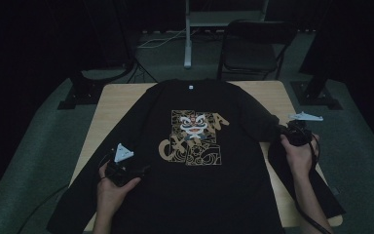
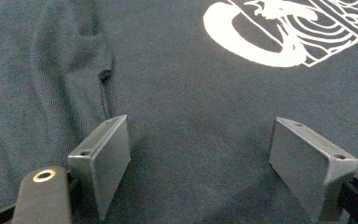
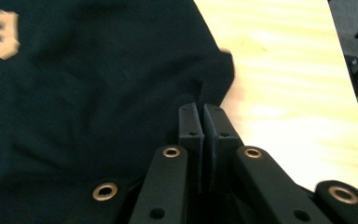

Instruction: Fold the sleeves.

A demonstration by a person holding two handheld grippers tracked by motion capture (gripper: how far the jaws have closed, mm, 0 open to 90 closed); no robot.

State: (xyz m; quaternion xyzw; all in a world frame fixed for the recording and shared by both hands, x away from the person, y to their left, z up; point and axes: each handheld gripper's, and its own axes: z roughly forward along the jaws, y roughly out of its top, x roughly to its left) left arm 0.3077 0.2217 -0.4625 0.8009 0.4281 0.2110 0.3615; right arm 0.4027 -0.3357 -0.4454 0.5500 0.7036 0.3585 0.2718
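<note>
Shirt (image 3: 74, 93) edge pinched by right claw (image 3: 203, 121); bare table (image 3: 284, 70) beside

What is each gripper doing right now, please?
Left gripper: open, over the black shirt.
Right gripper: shut at the shirt's sleeve edge; whether it pinches fabric cannot be told.

Matt black knit cloth shirt (image 1: 195, 161) with a smooth gold print lies on a pale grained wooden table (image 1: 119, 100)
</note>
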